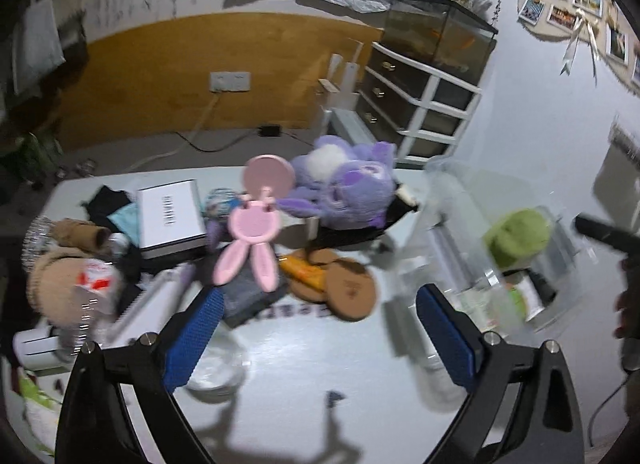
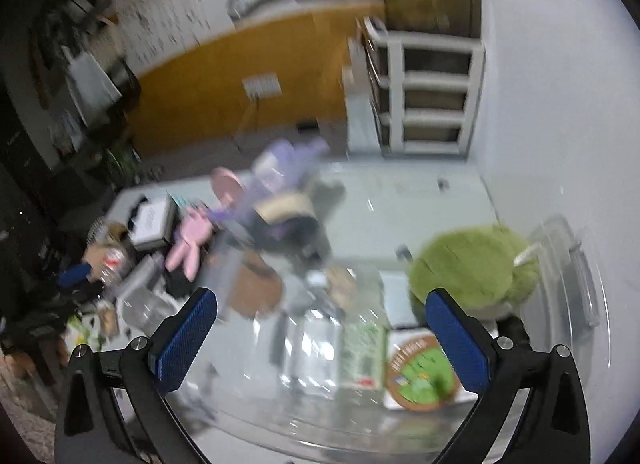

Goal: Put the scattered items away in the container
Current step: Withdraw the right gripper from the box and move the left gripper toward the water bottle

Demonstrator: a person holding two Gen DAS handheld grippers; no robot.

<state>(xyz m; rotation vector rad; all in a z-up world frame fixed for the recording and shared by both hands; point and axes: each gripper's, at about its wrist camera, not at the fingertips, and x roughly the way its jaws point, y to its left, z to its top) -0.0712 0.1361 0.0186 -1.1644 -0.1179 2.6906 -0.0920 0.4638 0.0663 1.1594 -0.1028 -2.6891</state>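
Note:
A clear plastic container (image 1: pixel 532 264) stands at the table's right with a green plush (image 1: pixel 518 236) and packets inside; it fills the right wrist view (image 2: pixel 576 288), with the green plush (image 2: pixel 472 264) and a round-labelled packet (image 2: pixel 420 376) in it. Scattered on the table lie a pink bunny mirror (image 1: pixel 256 224), a purple plush (image 1: pixel 348 188), brown cork coasters (image 1: pixel 348 288), an orange packet (image 1: pixel 304 270) and a white box (image 1: pixel 170 216). My left gripper (image 1: pixel 320 328) is open and empty above the table, just before the pile. My right gripper (image 2: pixel 320 332) is open and empty over the container.
A clear bottle with a red label (image 1: pixel 94 288) and a tan plush (image 1: pixel 52 276) lie at the table's left. A white drawer unit (image 1: pixel 420 100) with a glass tank (image 1: pixel 440 32) stands behind the table. The other gripper (image 1: pixel 612 240) shows at the right edge.

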